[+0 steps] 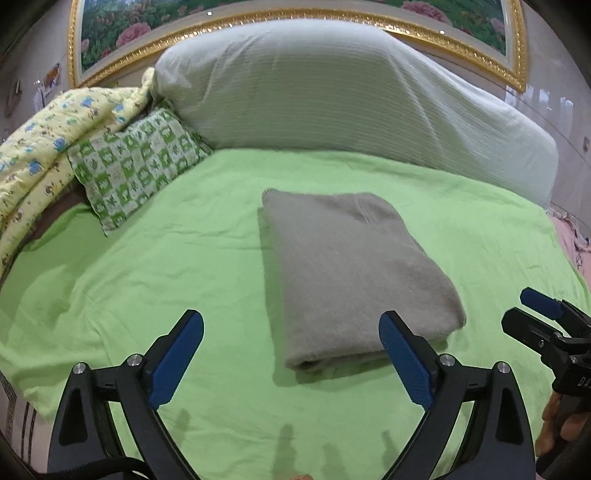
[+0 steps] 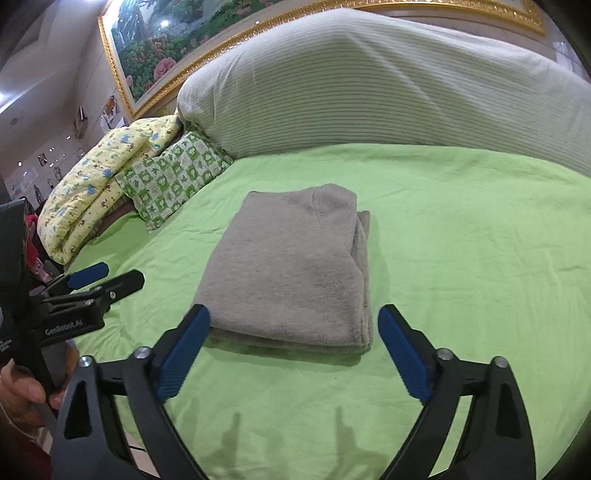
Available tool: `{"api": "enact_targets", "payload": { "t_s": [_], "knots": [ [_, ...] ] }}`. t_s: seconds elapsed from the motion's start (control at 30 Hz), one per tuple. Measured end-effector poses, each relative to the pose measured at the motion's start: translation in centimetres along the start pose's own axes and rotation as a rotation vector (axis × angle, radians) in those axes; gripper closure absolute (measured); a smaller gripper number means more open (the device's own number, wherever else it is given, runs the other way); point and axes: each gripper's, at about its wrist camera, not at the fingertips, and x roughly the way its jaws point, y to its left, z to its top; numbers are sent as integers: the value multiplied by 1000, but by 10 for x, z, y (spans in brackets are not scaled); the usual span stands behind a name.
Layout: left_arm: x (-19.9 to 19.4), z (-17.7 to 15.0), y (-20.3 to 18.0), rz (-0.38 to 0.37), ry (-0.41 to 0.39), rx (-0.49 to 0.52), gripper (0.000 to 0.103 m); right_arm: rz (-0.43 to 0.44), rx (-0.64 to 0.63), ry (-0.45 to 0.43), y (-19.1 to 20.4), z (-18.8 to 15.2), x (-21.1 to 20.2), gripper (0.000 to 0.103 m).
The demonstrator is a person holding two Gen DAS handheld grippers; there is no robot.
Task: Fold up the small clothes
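A grey garment [image 1: 351, 273] lies folded into a thick rectangle on the green bed sheet [image 1: 155, 280]; it also shows in the right wrist view [image 2: 291, 269]. My left gripper [image 1: 291, 325] is open and empty, just short of the garment's near left corner. My right gripper [image 2: 294, 321] is open and empty, its fingers on either side of the garment's near edge and a little above the sheet. The right gripper also shows at the right edge of the left wrist view [image 1: 546, 325]; the left gripper shows at the left of the right wrist view [image 2: 99, 280].
A large white striped pillow [image 1: 332, 92] lies across the head of the bed. A small green checked pillow [image 1: 136, 162] and a yellow printed quilt [image 1: 44, 147] sit at the far left. A gold-framed flower painting [image 1: 110, 33] hangs behind.
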Motion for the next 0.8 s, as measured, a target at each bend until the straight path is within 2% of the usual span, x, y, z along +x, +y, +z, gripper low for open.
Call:
{"api": "enact_targets", "payload": {
  "t_s": [0.23, 0.5, 0.8],
  "knots": [
    [20, -21, -2, -25, 71, 10, 7, 0, 34, 51, -1, -14, 20, 8],
    [37, -34, 0, 6, 91, 17, 7, -10, 4, 78, 3, -26, 39, 8],
    [50, -40, 3, 40, 78, 6, 7, -50, -61, 55, 7, -34, 55, 8]
  ]
}}
